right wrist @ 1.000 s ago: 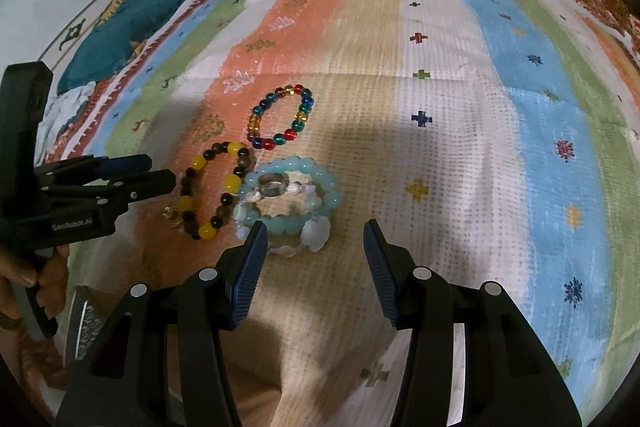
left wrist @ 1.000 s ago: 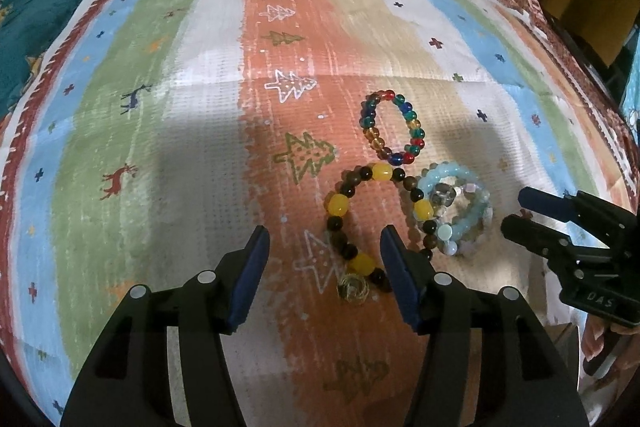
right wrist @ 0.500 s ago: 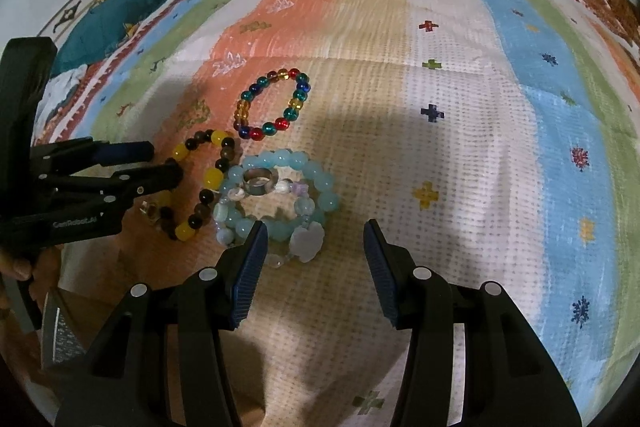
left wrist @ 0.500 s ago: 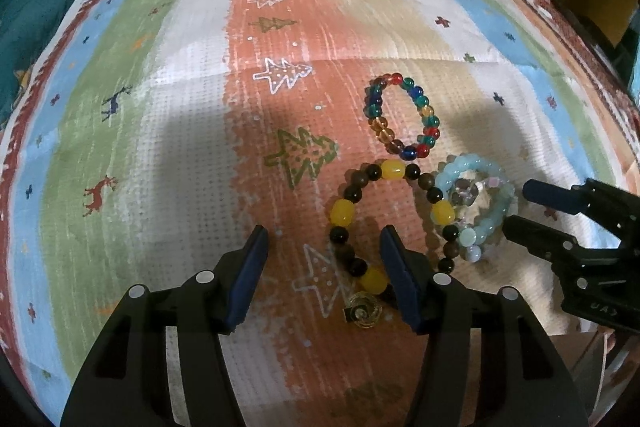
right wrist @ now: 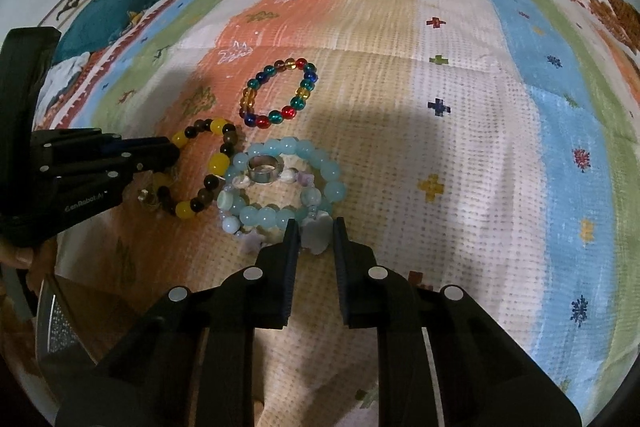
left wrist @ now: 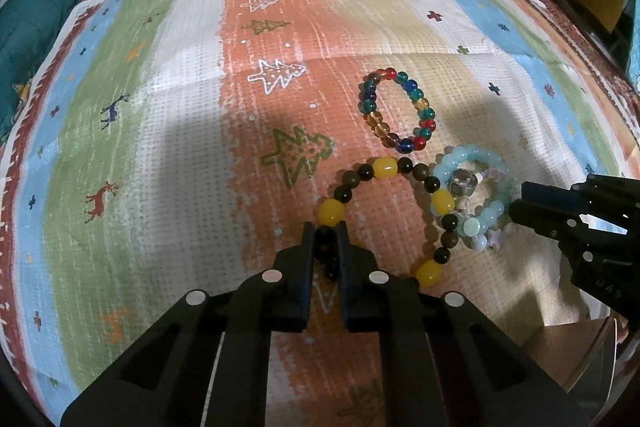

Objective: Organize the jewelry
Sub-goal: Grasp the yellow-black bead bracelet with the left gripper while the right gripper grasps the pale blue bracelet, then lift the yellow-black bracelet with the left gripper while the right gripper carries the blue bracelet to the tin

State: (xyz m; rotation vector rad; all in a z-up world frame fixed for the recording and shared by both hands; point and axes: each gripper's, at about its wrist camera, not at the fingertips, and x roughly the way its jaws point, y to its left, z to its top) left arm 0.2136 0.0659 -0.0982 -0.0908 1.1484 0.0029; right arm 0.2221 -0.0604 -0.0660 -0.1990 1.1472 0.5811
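Beads of the brown-and-yellow bracelet (left wrist: 404, 211) sit pinched between the narrowed fingers of the left hand-held gripper (left wrist: 325, 239) in the left wrist view, on the striped cloth (left wrist: 160, 147); the multicoloured bracelet (left wrist: 396, 109) lies just beyond, the pale blue bracelet (left wrist: 476, 195) touching at right. In the right wrist view, the right hand-held gripper (right wrist: 314, 237) has closed on a white shell-like charm (right wrist: 317, 235) at the pale blue bracelet's near edge, where a silver ring (right wrist: 265, 167) rests on its far beads.

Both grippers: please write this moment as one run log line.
left gripper: shut on yellow-and-brown bead bracelet | right gripper: shut on white charm of pale blue bead bracelet | multicolour bracelet: untouched
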